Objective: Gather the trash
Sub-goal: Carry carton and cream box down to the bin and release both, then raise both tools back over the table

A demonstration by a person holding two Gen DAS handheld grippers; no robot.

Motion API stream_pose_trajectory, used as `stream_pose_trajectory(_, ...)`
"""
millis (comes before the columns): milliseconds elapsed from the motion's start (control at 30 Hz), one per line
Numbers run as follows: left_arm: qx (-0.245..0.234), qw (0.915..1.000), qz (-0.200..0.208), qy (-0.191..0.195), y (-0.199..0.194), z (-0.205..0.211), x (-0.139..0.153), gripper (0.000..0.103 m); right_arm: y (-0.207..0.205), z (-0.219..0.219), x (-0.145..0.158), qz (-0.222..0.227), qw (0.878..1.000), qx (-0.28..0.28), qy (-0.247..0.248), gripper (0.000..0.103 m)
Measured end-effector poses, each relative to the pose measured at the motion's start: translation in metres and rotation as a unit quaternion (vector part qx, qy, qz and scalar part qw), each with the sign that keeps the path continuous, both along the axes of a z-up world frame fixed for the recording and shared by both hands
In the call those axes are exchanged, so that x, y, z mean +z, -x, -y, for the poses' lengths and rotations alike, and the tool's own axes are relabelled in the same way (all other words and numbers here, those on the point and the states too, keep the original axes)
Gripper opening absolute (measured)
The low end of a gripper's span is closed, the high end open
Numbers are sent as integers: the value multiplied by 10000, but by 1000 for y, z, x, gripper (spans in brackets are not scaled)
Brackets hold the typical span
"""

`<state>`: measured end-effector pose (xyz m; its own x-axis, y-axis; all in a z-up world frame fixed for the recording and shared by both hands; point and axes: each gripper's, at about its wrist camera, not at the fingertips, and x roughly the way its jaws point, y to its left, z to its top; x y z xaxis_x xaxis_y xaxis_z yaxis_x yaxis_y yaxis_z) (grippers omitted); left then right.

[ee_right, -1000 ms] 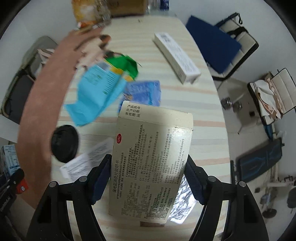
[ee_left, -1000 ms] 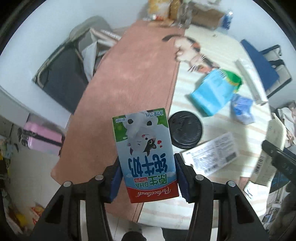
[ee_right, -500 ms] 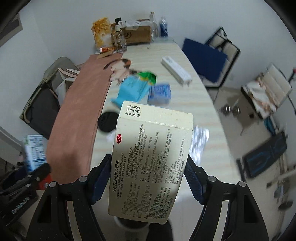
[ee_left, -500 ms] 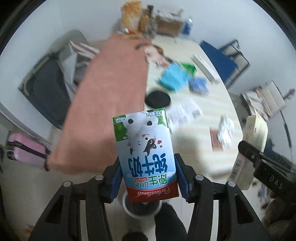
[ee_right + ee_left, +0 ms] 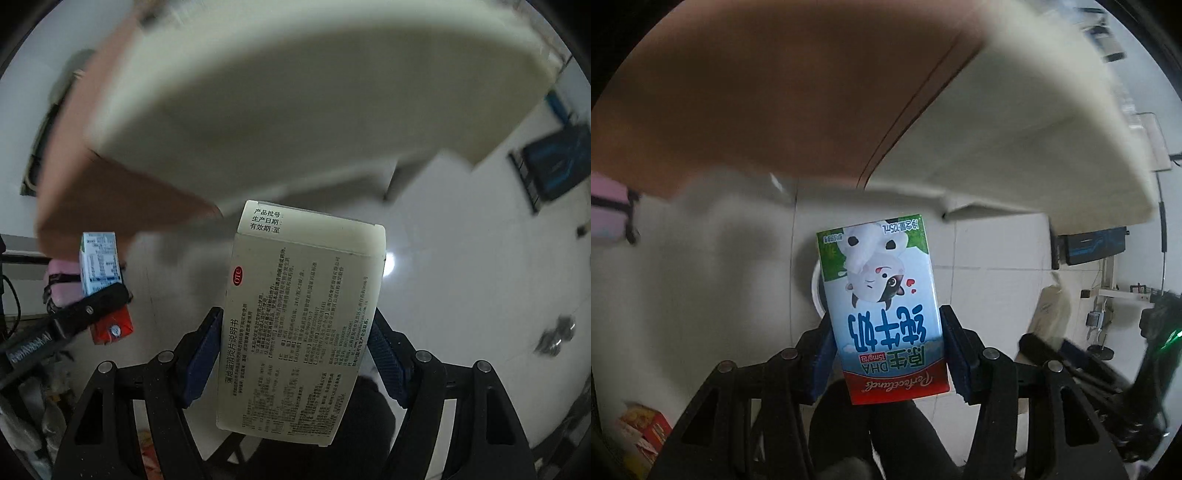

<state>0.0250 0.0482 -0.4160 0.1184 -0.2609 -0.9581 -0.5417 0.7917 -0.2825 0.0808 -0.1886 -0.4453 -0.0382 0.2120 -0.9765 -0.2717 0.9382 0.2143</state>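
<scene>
The left gripper (image 5: 886, 350) points steeply down at a pale tiled floor (image 5: 990, 251), and between its blue pads (image 5: 955, 354) sits a small milk carton (image 5: 882, 314), printed with a cartoon cow and hanging upside down; the jaws are easing apart at this moment, yet the pads appear to press on the carton's sides. Behind the carton's far end, the left wrist view alone shows a curved white rim (image 5: 815, 291), the edge of a round container on the floor, mostly hidden by the carton. Above it looms the blurred table (image 5: 1015, 122), its cream edge and a rust-brown cloth (image 5: 757, 85) draped over its left part. The right gripper (image 5: 295, 354) clenches a cream medicine box (image 5: 299, 325) covered in fine black print, its pads against both long sides, also aimed at the floor below the table's edge. Only the right wrist view shows the milk carton from the side, at the far left, with a dark finger (image 5: 92, 306) of the left gripper across it. The left wrist view in turn catches part of the other gripper's dark body at its lower right edge, too blurred to read.
</scene>
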Motion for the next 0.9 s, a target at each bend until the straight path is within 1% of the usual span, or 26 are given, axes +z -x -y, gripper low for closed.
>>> stream_pose_trajectory(33, 30, 10000, -66, 58, 0, -2, -15, 51, 0, -1, -18, -103, 9999, 7, -23, 77)
stream_pose_trajectory(67, 103, 9997, -190, 80, 0, -5, -44, 56, 1, 0, -46, -221, 9997, -26, -31, 77)
stream_pose_trajectory(100, 156, 9996, -220, 95, 1, -6, -57, 65, 1, 1, -73, -315, 9995, -64, -69, 77)
stream_pose_trajectory(133, 232, 9993, -282, 103, 1, -9, -83, 88, 0, 0, -97, -443, 9989, -56, -132, 77)
stream_pose_trajectory(167, 254, 9990, -347, 76, 1, -10, -98, 99, -1, 0, -117, -553, 9983, -56, -163, 78)
stream_pose_trajectory(200, 278, 9988, -403, 57, 3, -11, -112, 99, -1, 1, -142, -663, 9975, -94, -233, 78)
stream_pose_trajectory(233, 308, 9985, -457, 39, 3, -11, -128, 99, -2, 2, -162, -762, 9966, -100, -299, 81)
stream_pose_trajectory(267, 326, 9981, -521, 6, 3, -11, -145, 99, -3, 2, -179, -837, 9960, -88, -313, 87)
stream_pose_trajectory(300, 334, 9978, -575, -27, 3, -11, -159, 99, -3, 3, -195, -870, 9956, -80, -328, 101)
stream_pose_trajectory(333, 335, 9975, -619, -80, 3, -10, -170, 99, -2, 3, -213, -864, 9960, -18, -240, 103)
stream_pose_trajectory(400, 306, 9969, -659, -299, 7, -5, -184, 99, -1, 5, -234, -804, 9967, 99, 0, 103)
stream_pose_trajectory(433, 291, 9966, -662, -400, 10, -5, -184, 99, 0, 5, -240, -784, 9968, 143, 63, 103)
stream_pose_trajectory(467, 258, 9955, -663, -625, 11, -1, -187, 99, 3, 6, -246, -733, 9969, 197, 189, 103)
stream_pose_trajectory(500, 217, 9947, -658, -762, 12, 1, -189, 99, 2, 6, -251, -687, 9969, 246, 303, 103)
stream_pose_trajectory(567, 126, 9931, -719, -915, 14, 8, -189, 99, 3, 3, -256, -649, 9959, 370, 508, 103)
stream_pose_trajectory(633, 104, 9925, -767, -945, 24, 5, -188, 100, 6, 1, -259, -573, 9948, 471, 691, 103)
stream_pose_trajectory(733, 40, 9914, -880, -967, 31, 10, -186, 99, 8, 4, -253, -492, 9930, 570, 907, 103)
stream_pose_trajectory(800, -5, 9902, -959, -1020, 36, 16, -179, 99, 13, 6, -248, -367, 9908, 640, 1133, 103)
stream_pose_trajectory(833, -7, 9901, -970, -1018, 36, 15, -181, 99, 12, 4, -243, -340, 9903, 647, 1183, 103)
stream_pose_trajectory(900, -15, 9898, -993, -1022, 40, 18, -174, 99, 14, 5, -235, -290, 9896, 661, 1248, 103)
